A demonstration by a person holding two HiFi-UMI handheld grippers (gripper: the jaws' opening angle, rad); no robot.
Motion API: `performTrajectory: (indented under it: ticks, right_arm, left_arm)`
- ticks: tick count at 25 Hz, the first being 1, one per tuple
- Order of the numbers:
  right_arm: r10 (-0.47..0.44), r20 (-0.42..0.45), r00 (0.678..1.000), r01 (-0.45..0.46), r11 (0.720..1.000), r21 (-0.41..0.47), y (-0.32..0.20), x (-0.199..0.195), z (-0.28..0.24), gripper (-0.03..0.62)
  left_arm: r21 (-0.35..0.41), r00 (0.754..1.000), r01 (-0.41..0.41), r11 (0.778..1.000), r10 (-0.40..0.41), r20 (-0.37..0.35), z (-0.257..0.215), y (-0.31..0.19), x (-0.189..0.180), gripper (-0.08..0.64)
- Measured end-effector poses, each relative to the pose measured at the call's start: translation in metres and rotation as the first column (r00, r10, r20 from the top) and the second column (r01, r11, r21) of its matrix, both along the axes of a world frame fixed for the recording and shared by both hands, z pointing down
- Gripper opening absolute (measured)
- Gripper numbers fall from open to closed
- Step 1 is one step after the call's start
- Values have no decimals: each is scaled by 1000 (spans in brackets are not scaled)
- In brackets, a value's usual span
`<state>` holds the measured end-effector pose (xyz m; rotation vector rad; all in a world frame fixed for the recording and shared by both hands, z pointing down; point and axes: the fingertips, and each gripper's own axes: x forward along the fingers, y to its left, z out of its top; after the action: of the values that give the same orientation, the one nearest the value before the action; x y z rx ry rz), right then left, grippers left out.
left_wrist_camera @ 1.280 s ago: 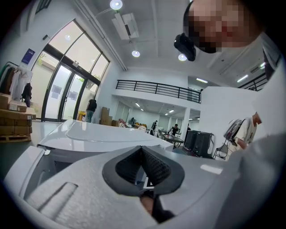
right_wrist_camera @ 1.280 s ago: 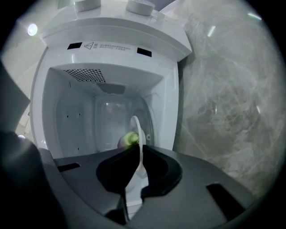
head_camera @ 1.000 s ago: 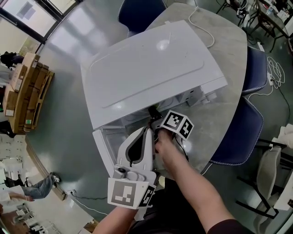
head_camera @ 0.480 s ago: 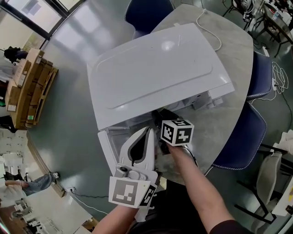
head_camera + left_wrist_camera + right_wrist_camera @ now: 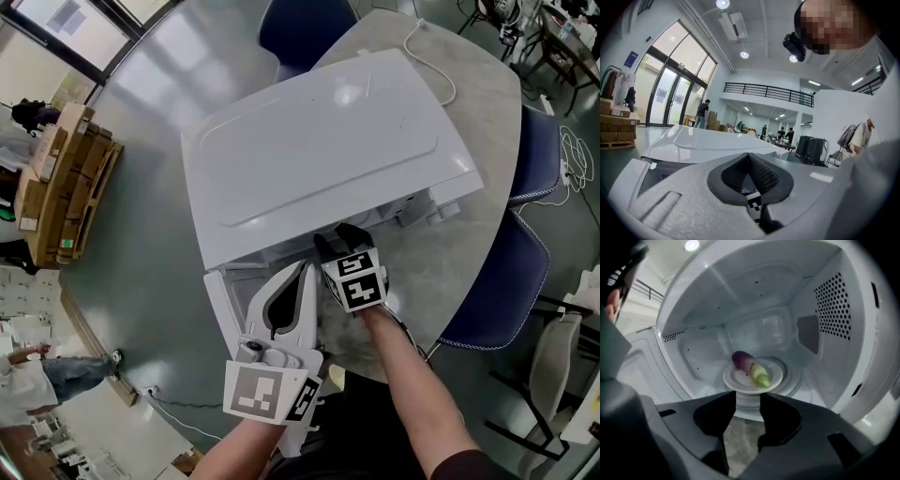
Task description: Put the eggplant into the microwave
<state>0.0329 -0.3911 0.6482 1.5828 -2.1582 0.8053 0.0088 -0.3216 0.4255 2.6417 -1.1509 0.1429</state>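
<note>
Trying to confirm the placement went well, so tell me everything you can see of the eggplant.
The eggplant has a glossy dark purple body and a pale yellow-green stem end; it looks smooth, perhaps plastic. It lies whole on its side across a white plate inside the open microwave, purple end toward the back left, green end toward the front right. Only the plate touches it.

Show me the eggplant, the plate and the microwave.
eggplant (image 5: 750,367), right gripper view, middle of its body.
plate (image 5: 775,371), right gripper view, bare right rim.
microwave (image 5: 319,159), head view, white top panel.
</note>
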Motion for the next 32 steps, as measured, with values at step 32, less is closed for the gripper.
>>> performTrajectory:
  ticks: [32]
  right_arm:
    - [-55,-135,989,58,998,14,49,20,-69,3]
  left_arm:
    - [4,1000,-3,1000,3,0,-5,22,-2,8]
